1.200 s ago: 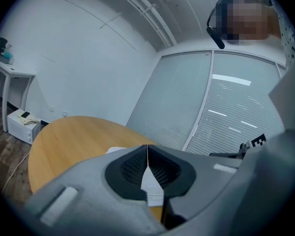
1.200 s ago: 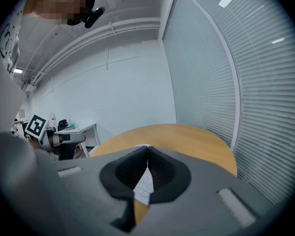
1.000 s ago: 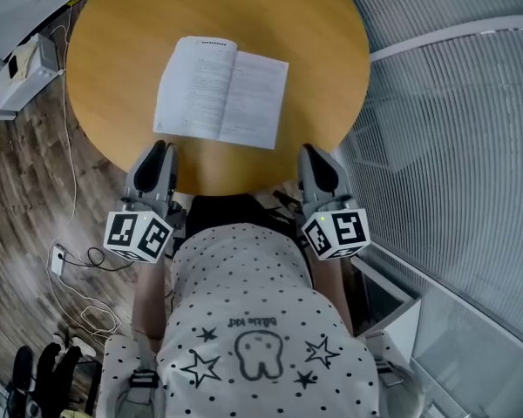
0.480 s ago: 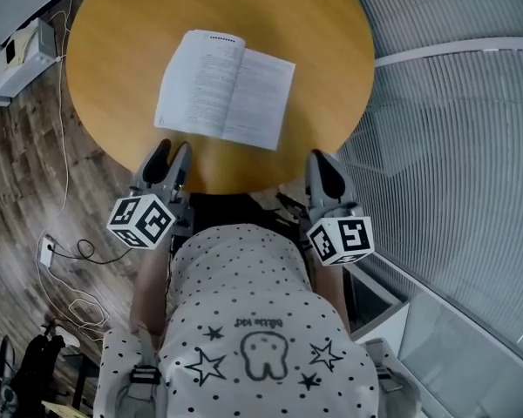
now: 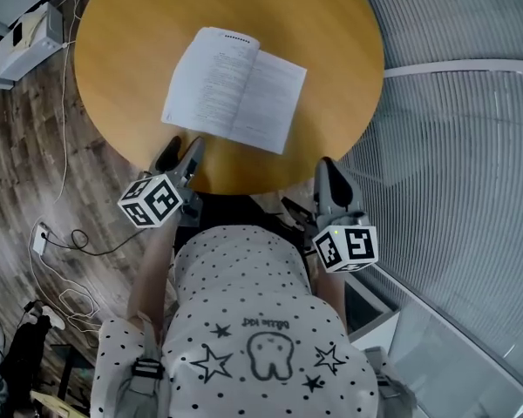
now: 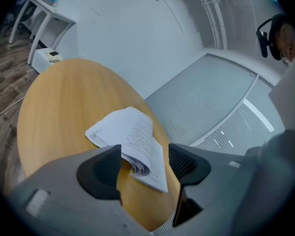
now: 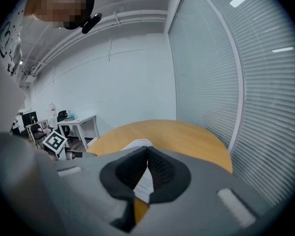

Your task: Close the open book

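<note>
only head view shows whole book

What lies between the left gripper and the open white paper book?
Only bare wood of the round table, seen in the head view. The left gripper, short of the open white book, has just been opening its empty jaws.

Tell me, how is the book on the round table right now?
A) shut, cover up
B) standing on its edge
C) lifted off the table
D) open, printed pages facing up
D: the book lies spread open on the table, with its printed pages facing up.
</note>
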Tool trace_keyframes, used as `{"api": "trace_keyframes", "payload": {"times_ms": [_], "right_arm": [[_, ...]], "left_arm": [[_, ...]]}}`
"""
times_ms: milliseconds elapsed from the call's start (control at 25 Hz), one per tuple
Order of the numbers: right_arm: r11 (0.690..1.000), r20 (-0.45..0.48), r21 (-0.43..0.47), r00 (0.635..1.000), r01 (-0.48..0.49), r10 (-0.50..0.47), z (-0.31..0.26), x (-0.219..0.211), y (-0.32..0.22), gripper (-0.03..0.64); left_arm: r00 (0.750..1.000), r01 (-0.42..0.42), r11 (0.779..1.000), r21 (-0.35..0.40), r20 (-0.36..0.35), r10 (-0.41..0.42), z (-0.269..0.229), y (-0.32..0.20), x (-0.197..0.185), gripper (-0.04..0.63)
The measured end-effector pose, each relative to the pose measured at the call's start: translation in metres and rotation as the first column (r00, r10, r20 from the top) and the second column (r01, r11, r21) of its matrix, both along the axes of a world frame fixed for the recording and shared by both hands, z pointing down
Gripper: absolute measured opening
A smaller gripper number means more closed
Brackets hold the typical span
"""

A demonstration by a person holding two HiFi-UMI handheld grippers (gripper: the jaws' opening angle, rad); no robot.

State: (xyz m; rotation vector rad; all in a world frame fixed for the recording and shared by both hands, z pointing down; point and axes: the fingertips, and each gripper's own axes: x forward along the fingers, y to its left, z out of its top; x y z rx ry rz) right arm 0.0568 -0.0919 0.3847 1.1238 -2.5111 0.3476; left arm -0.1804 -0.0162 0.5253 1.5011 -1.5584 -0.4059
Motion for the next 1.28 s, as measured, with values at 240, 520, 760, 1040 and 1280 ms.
{"api": "trace_keyframes", "payload": {"times_ms": [240,520,760,1040,1280], "right_arm": [[1.000,-0.015,-0.004,1.000,0.006,-0.006,-0.002,-0.003,0.000,0.005],[1.000,-0.019,-0.015,1.000,0.012,-0.013,0.008,-0.002,-0.001,0.005],[1.000,-0.027,-0.020,1.000,0.009,-0.010,0.011,-0.006,-0.006,0.005],[1.000,-0.035,-0.022,0.999,-0.001,0.000,0.008,-0.009,-0.010,0.005],[1.000,-0.035,-0.022,0.999,-0.004,0.003,0.010,-0.012,-0.013,0.005]], "left_arm": [[0.993,0.011,0.999,-0.052,-0.115,-0.017,0.032,-0.008,-0.001,0.287],[0.962,0.054,0.993,-0.101,-0.260,-0.078,0.066,-0.017,0.002,0.287],[0.946,0.069,0.990,-0.126,-0.308,-0.105,0.081,-0.025,0.002,0.287],[0.911,0.117,0.984,-0.133,-0.381,-0.159,0.085,-0.035,-0.001,0.287],[0.894,0.172,0.978,-0.119,-0.399,-0.206,0.088,-0.046,-0.014,0.285]]}}
